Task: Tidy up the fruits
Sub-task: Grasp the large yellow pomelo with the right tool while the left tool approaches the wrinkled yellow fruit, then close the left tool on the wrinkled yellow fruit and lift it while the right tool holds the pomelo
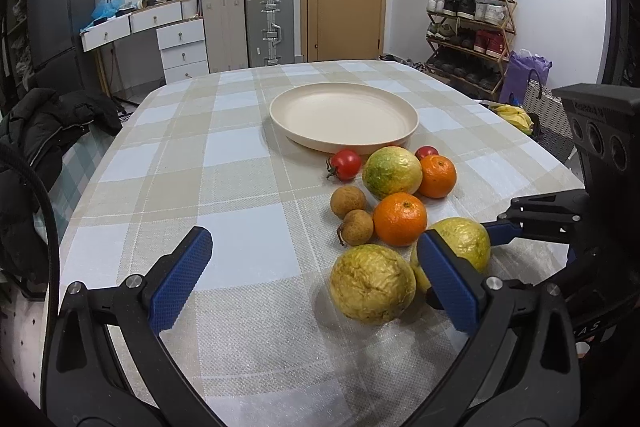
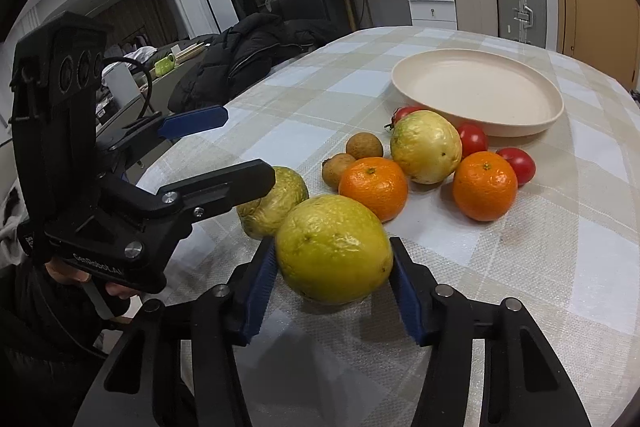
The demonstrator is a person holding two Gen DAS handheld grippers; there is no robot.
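My right gripper (image 2: 332, 267) is shut on a yellow-green fruit (image 2: 334, 249), with a blue pad pressing on each side of it, low over the checked tablecloth. My left gripper (image 1: 314, 243) stands open just to its left; a wrinkled yellow fruit (image 1: 372, 283) lies by its right finger, untouched. Behind them lie two oranges (image 2: 374, 187) (image 2: 484, 185), another green-yellow fruit (image 2: 426, 147), two brown longans (image 1: 348, 201), and small tomatoes (image 1: 345, 164). The cream plate (image 1: 344, 143) behind the fruit has nothing on it.
The table's edge curves away on the left, where a black jacket (image 1: 48, 131) lies on a chair. A bunch of bananas (image 1: 514, 117) lies past the table's right edge. Drawers, suitcases and a shoe rack line the far wall.
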